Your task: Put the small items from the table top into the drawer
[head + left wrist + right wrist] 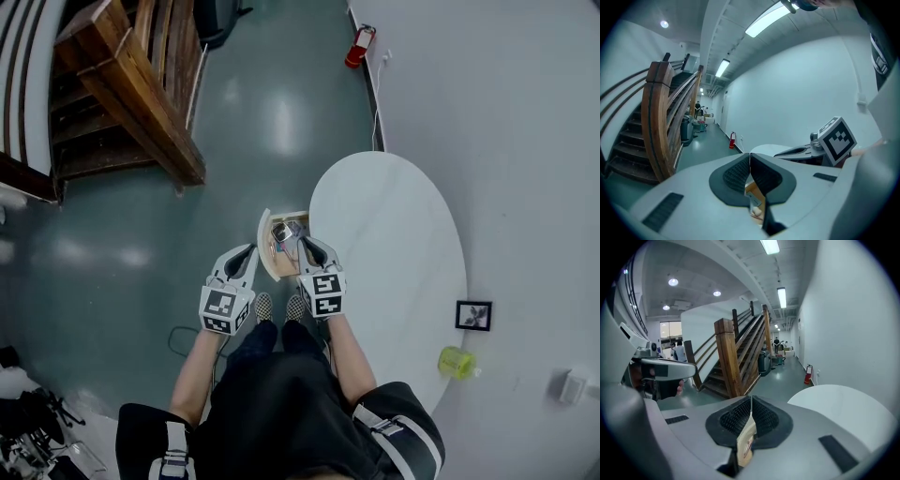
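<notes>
Head view: looked steeply down on a person standing at the narrow end of a white oval table (394, 234), with both grippers held out side by side above the person's shoes (265, 307).
Left gripper (250, 251): jaws closed. The left gripper view showed the two black ribbed pads meeting in one thin line. It hovered just left of the drawer and clear of it.
Right gripper (303, 243): jaws closed, pad against pad. It hung over the drawer's right side, close to the table's edge. In the right gripper view a sliver of pale wood showed through the slit under the pads.
Drawer (263, 246): stood pulled open at the table's end, with a pale curved front and a wooden inside.
Small items (282, 232): lay inside the open drawer. A greyish piece was the clearest, and the rest were too small to tell apart.
Table top: mostly bare. A black-framed picture (473, 315) and a yellow-green cup (457, 362) sat at the wall-side edge, near each other but apart.
Marker cube (838, 137): the right gripper's cube showed at the right of the left gripper view, level with the left jaws.
Surroundings: a wooden staircase (131, 94) rose at the upper left. A red fire extinguisher (359, 45) stood by the white wall (506, 112), and a cable (379, 103) ran down that wall toward the table. The floor (187, 234) was glossy grey-green.
</notes>
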Available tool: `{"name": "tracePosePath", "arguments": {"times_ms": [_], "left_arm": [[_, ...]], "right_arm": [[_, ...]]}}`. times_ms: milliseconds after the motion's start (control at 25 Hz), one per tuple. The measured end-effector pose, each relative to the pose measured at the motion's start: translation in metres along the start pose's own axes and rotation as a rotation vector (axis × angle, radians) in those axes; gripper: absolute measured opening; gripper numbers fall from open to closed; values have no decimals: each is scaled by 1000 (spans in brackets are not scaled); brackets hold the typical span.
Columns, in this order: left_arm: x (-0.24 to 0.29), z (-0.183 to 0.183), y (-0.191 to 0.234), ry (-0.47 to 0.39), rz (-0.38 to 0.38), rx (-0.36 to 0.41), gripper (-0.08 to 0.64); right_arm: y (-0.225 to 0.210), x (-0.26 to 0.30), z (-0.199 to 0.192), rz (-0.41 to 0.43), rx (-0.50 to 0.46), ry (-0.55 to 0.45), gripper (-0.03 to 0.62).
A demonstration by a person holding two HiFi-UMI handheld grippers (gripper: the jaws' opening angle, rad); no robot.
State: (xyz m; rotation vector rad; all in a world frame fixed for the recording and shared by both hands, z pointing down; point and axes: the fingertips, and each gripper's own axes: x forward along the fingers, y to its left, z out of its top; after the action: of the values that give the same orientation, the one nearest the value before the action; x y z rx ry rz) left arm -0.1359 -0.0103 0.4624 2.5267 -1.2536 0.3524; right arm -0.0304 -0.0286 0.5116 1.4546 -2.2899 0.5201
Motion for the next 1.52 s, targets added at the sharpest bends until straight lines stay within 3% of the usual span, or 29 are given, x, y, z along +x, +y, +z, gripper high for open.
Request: {"name": "tracePosePath", "arguments": {"times_ms": [280, 520, 1000, 1520], "left_arm": [[-18, 45, -11, -78, 4, 45, 20], [-32, 69, -24, -120, -5, 84, 20], [-53, 81, -36, -159, -5, 117, 20], [-56, 81, -40, -160, -18, 124, 20]], "right_arm": [[-11, -47, 47, -35, -27, -148, 37], [-17, -88, 68, -52, -25, -215, 35], [-25, -136, 72, -95, -20, -288, 37], [-21, -142, 64, -107, -14, -288, 35]]}}
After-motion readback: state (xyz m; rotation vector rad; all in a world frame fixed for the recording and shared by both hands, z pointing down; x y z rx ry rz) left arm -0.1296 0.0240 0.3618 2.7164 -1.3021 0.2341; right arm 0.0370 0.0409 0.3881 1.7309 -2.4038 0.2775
